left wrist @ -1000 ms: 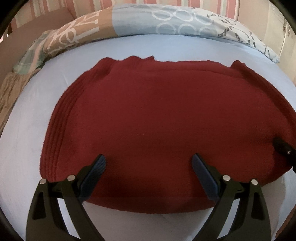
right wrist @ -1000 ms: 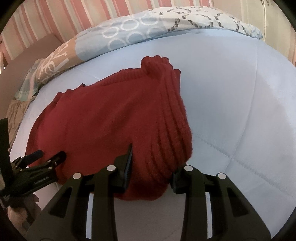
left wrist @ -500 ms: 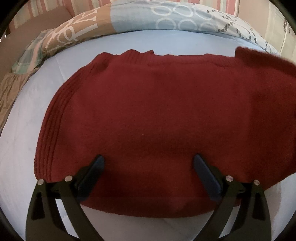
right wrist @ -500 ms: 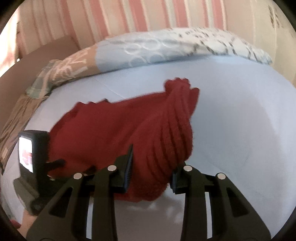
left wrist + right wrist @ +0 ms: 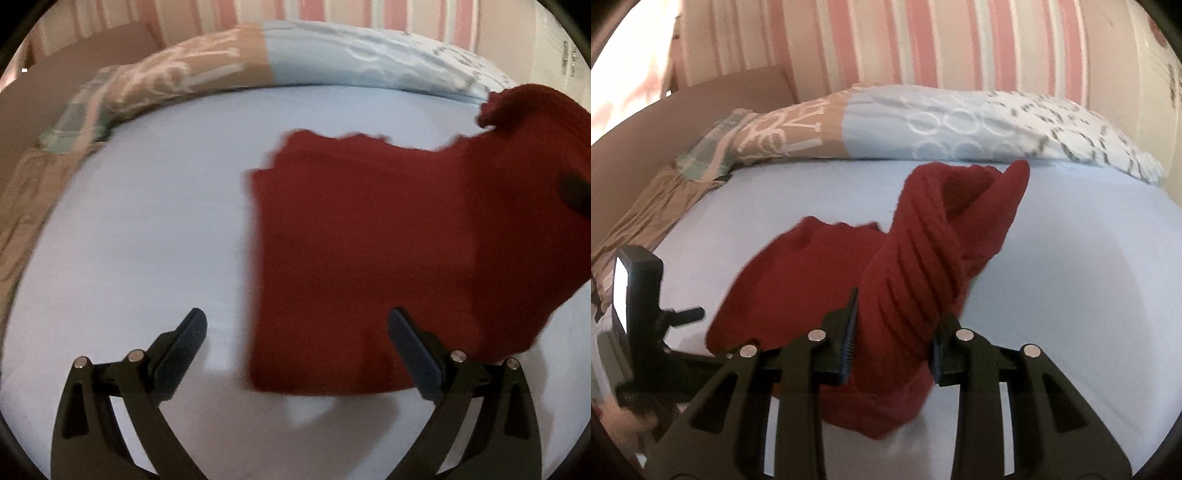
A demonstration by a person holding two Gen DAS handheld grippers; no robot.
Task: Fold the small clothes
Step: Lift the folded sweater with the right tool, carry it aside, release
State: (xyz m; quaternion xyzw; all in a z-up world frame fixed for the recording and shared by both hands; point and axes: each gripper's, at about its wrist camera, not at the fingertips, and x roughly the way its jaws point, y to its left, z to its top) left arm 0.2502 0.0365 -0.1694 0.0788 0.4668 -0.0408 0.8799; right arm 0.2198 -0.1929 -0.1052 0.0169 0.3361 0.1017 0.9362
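A red sweater (image 5: 908, 295) is spread on the pale blue bedsheet (image 5: 147, 240), and its ribbed edge is pinched between the nearly closed jaws of the right gripper (image 5: 892, 345) and raised off the bed, apparently so that this side can be carried over the flat part. The left gripper (image 5: 295, 354) is held wide open and empty beside the sweater's near edge, seemingly kept clear of the fold.

A dark red knitted garment (image 5: 369, 236) is seen on the pale blue sheet (image 5: 147, 240), its right side lifted; the left gripper (image 5: 295, 332) is held wide apart, nothing gripped, a patterned pillow (image 5: 229, 62) behind
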